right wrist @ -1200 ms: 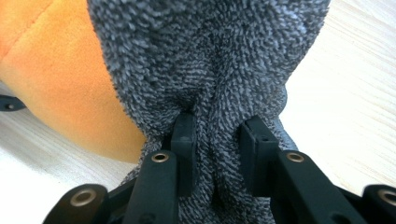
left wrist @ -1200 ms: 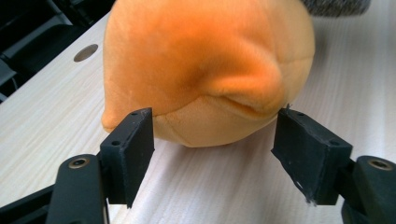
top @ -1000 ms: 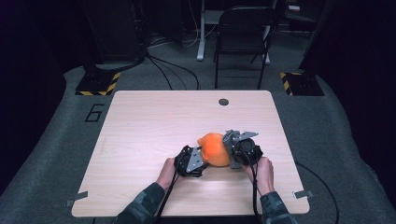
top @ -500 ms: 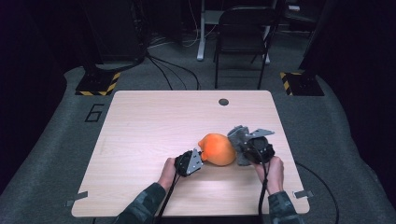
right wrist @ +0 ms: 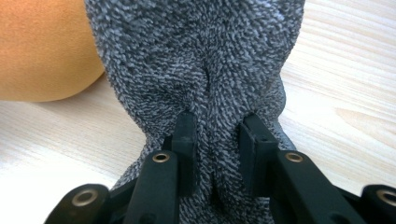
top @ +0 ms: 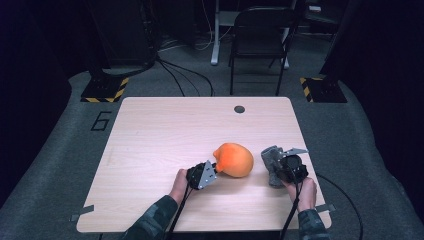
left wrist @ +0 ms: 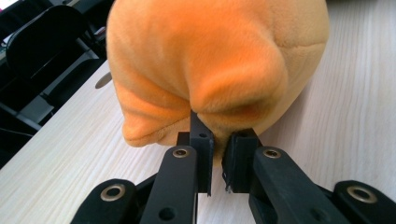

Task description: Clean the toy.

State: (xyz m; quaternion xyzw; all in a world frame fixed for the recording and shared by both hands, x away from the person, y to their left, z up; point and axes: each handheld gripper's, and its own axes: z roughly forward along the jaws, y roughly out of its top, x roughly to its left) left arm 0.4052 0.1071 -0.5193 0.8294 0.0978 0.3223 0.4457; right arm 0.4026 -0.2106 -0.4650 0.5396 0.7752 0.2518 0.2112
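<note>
My left gripper point(left wrist: 217, 161) pinches the soft, light orange plush point(left wrist: 215, 60) by 1 fold; my right gripper point(right wrist: 217, 154) clamps the limp grey sock point(right wrist: 196, 60).

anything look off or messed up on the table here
Nothing spilled or damaged. The orange plush lies on the table with a fold pinched out of shape by the left gripper, whose jaws have just been closing on it. The grey cloth is bunched in the right gripper, apart from the plush.

Dim room around a softly lit counter point(top: 150, 150), slightly blurry from above; both gripper views bright, close fabric soft-focused.
</note>
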